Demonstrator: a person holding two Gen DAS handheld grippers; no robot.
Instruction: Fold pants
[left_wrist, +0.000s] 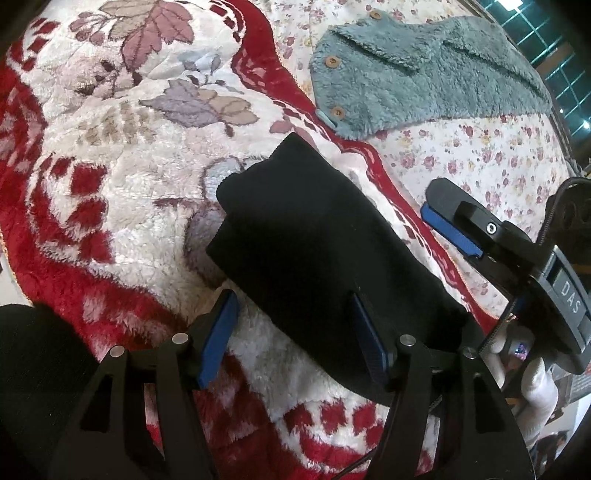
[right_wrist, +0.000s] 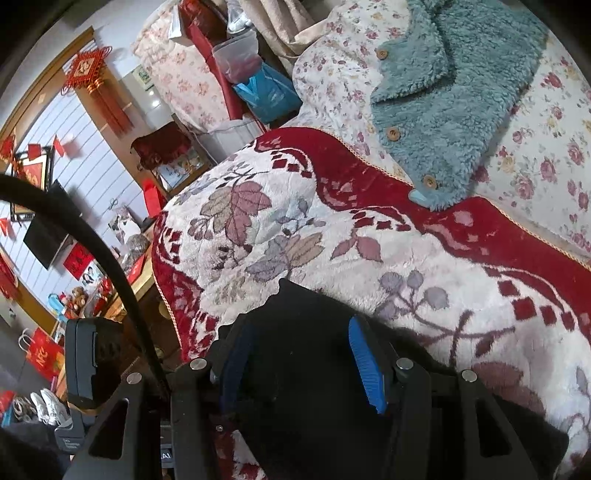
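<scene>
The black pants (left_wrist: 314, 240) lie folded into a compact bundle on the plush red-and-white blanket (left_wrist: 110, 192). My left gripper (left_wrist: 295, 338) hovers open at the bundle's near end. Its right pad (left_wrist: 369, 339) is over the black cloth and its left pad (left_wrist: 219, 336) is over bare blanket, so neither presses the fabric. My right gripper (left_wrist: 454, 229), held by a white-gloved hand (left_wrist: 532, 387), sits off the bundle's right side. In the right wrist view the right gripper (right_wrist: 299, 369) stands open above the pants (right_wrist: 295, 332), with black cloth showing between its blue pads.
A teal fleece garment (left_wrist: 424, 66) with wooden buttons lies on the floral sheet (left_wrist: 480, 158) beyond the blanket; it also shows as the fleece garment (right_wrist: 454, 92). The bed's edge (right_wrist: 166, 295) drops to a cluttered room with bags and furniture on the left.
</scene>
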